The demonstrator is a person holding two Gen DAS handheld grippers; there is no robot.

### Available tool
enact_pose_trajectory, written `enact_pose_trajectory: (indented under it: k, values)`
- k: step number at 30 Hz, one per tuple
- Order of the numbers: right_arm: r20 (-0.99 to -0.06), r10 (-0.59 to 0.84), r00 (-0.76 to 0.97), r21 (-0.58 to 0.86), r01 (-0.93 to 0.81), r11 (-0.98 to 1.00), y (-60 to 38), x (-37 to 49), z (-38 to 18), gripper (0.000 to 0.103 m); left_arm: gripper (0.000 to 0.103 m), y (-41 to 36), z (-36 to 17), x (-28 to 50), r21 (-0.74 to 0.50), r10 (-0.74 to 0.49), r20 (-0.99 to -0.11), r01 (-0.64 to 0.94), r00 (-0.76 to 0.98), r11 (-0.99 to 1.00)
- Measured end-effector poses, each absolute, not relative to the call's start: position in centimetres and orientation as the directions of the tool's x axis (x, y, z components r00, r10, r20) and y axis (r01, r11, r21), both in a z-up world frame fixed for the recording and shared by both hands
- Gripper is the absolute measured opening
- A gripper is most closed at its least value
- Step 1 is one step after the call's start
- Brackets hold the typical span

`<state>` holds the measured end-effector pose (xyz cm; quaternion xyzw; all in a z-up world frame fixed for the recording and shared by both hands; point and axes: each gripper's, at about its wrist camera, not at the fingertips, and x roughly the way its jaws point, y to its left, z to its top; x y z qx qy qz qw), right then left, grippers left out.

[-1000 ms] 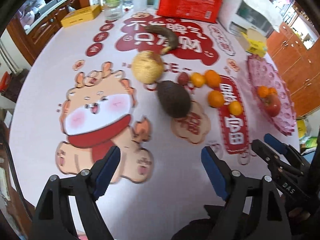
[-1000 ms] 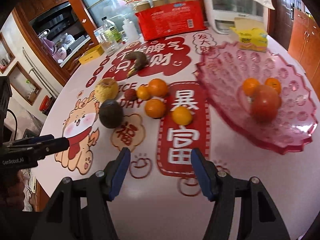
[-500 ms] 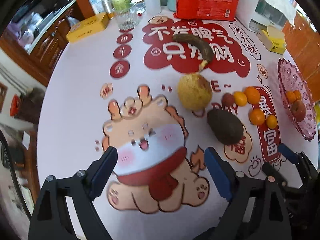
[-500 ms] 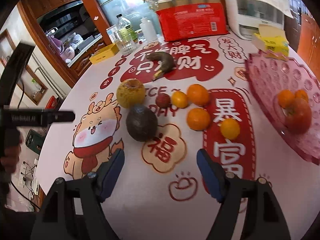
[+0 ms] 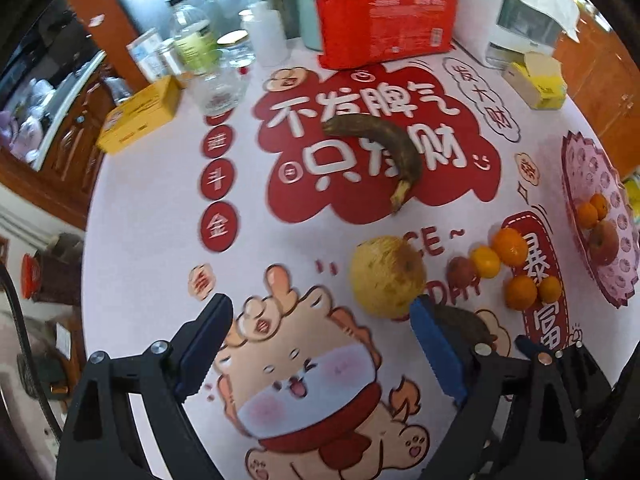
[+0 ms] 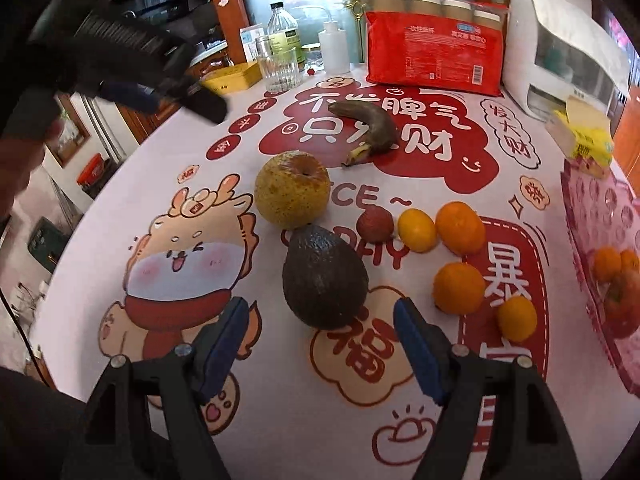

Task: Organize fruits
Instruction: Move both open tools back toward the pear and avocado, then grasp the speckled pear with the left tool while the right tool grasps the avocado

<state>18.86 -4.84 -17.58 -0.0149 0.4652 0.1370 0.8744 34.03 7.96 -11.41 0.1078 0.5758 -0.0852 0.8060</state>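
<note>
Right wrist view shows my right gripper [image 6: 318,340] with its fingers apart and holding nothing. The dark avocado [image 6: 323,278] lies on the bench [image 6: 280,420] just past them. Behind it sits a big yellow pear [image 6: 292,189], then a brown banana [image 6: 370,124]. Four small oranges [image 6: 459,227] and a little red fruit [image 6: 374,221] lie beside the avocado. The pink fruit plate [image 6: 592,216] on the right holds a red apple [image 6: 624,304]. My left gripper [image 5: 320,346] has just been opening its fingers. They hang wide over the cartoon picture, with nothing between them.
</note>
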Motion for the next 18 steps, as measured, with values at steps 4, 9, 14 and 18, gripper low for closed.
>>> enact_pose_trajectory:
  k: [4,9,14,18]
  values:
    - [-0.82,0.2,0.536,0.058,-0.269,0.961,-4.0,19.4,-18.4,0.075,0.089,6.4,-13.1,34.9,0.057,-0.046,-0.949,0.312,0.313,0.949]
    - [-0.816,0.183,0.549,0.034,-0.27,0.962,-3.4,20.0,-19.3,0.075,0.089,4.7,-15.9,35.5,0.039,-0.067,-0.96,0.364,0.272,0.93]
    - [-0.816,0.175,0.55,0.02,-0.276,0.961,-3.2,20.4,-19.9,0.075,0.089,3.7,-17.8,35.8,0.026,-0.082,-0.965,0.402,0.25,0.915]
    - [-0.823,0.17,0.542,0.016,-0.276,0.961,-3.3,20.9,-20.4,0.075,0.089,3.4,-19.0,36.2,0.023,-0.082,-0.968,0.411,0.237,0.912]
